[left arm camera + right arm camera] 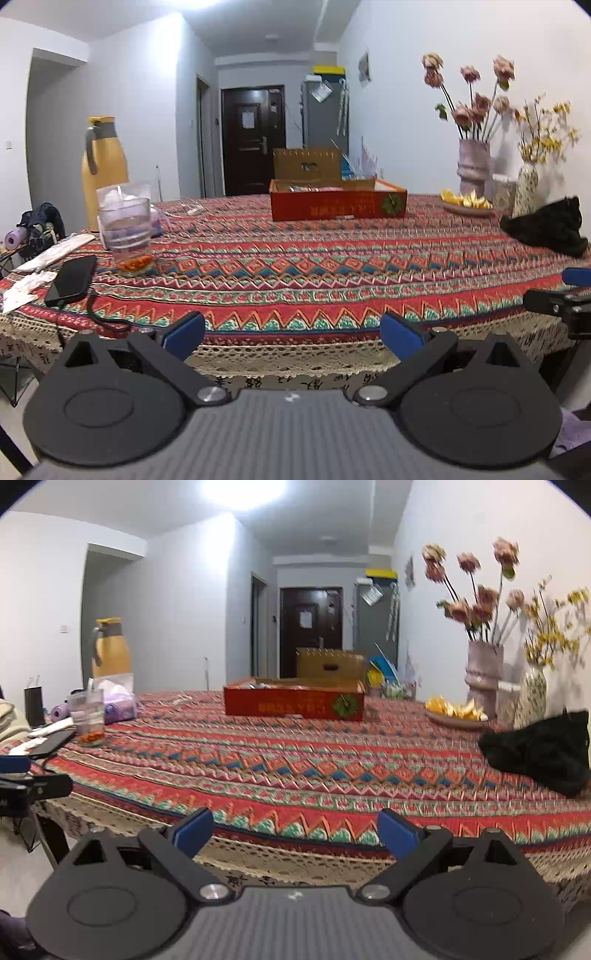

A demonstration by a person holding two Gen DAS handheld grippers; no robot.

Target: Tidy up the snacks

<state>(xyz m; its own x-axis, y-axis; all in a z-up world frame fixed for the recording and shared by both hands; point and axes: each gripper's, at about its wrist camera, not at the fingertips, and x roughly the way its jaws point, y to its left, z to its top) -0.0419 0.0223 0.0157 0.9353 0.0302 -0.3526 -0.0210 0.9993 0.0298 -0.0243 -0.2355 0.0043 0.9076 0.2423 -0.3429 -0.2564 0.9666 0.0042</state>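
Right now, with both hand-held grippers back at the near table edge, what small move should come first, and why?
Probably carry the left hand-held gripper forward over the tablecloth toward the red box. Both it and the right hand-held gripper are open and empty, and the only packets in view lie in that box at the far side.

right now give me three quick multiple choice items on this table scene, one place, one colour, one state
1. Where is the red box?
A. on the far part of the table
B. on the floor
C. on a chair

2. What colour is the thermos?
A. green
B. yellow
C. white

3. How does the left tool stand?
A. shut on a snack
B. shut, empty
C. open, empty

Key:
1 A, it rests on the patterned tablecloth far from both tools.
2 B, its body is yellow with a grey collar.
3 C, its blue pads are wide apart with only the cloth edge showing between them.
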